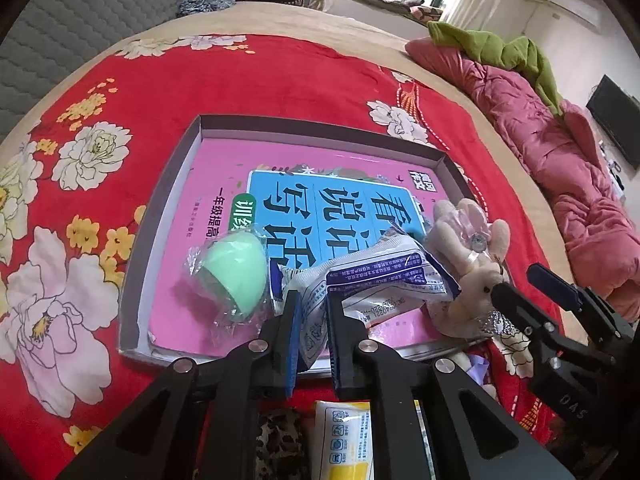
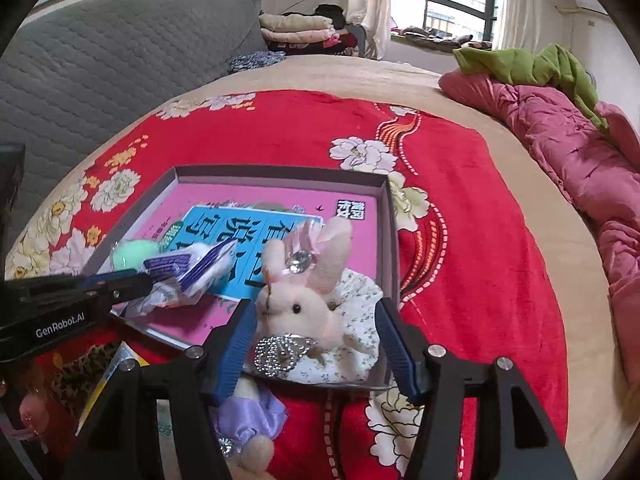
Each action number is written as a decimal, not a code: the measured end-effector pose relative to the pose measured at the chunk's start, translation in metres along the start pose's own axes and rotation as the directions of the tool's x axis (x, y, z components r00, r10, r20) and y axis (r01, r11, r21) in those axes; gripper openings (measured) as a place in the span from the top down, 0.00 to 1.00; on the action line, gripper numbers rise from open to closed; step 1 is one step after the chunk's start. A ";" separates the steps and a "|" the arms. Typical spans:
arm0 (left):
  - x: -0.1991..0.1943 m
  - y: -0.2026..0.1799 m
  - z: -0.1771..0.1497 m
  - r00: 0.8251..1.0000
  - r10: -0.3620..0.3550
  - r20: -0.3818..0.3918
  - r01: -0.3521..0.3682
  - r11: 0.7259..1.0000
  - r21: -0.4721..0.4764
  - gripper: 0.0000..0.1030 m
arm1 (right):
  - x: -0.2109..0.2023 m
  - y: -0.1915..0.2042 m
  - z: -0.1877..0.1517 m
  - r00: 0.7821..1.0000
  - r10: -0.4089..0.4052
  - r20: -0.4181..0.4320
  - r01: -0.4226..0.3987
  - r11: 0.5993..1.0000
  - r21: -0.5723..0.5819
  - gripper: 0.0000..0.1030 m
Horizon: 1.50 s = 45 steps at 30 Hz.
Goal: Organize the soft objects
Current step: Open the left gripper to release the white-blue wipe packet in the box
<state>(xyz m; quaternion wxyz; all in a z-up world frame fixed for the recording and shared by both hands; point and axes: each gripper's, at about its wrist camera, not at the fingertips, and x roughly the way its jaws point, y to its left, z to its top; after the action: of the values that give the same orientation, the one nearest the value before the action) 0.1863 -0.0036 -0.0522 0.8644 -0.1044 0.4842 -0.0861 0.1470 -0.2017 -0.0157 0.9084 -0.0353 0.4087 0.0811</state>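
Nearest, on the red blanket (image 1: pixel 200 80) short of the tray's near edge, lie a yellow packet (image 1: pixel 346 436), a leopard-print piece (image 1: pixel 280 440) and a doll in a lilac dress (image 2: pixel 248 412), all still outside the tray (image 1: pixel 192 128).

The left gripper (image 1: pixel 314 316) is pinched nearly shut on a white and blue pouch (image 1: pixel 360 280), holding it by its near end over the tray's near edge, just right of a green ball (image 1: pixel 236 272) in clear wrap. The right gripper (image 2: pixel 316 332) stands wide apart around a plush rabbit (image 2: pixel 304 296) that sits on a flowered cloth (image 2: pixel 360 340) in the tray's near right corner. Its pads do not press on the rabbit, so the rabbit looks set down rather than held.

Farther in, a pink book (image 1: pixel 224 168) covers the tray floor. Beyond the blanket's far right edge lies a pink quilt (image 1: pixel 540 120).

Risks, as I judge them: the pouch is gripped only at one thin end and could slip or tear if pulled. Let go where it hangs, it may drop across the rim and slide out. The rabbit leans near the corner wall; a blue pad (image 2: pixel 232 344) brushing it on withdrawal could tip it over the edge. The wrapped ball may roll if nudged.
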 end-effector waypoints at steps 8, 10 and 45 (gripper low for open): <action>-0.003 0.002 0.001 0.999 -0.048 -0.012 0.047 0.999 -0.012 0.86 | -0.012 0.000 0.007 1.000 -0.009 0.027 0.009 1.000 0.000 0.39; -0.004 0.001 0.001 0.999 -0.053 -0.012 0.053 0.999 -0.006 0.81 | -0.015 0.000 0.009 0.999 -0.008 0.037 0.008 1.000 0.006 0.39; -0.128 0.025 -0.005 0.979 -0.037 0.202 0.039 0.999 -0.003 0.24 | -0.082 0.010 0.016 0.983 0.029 0.181 -0.033 0.999 0.016 0.31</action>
<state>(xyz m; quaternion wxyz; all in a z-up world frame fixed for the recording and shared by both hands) 0.1168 0.0514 0.0432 0.9071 -0.1248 0.3919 -0.0899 0.1032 -0.2000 0.0560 0.9406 -0.0126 0.3258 0.0942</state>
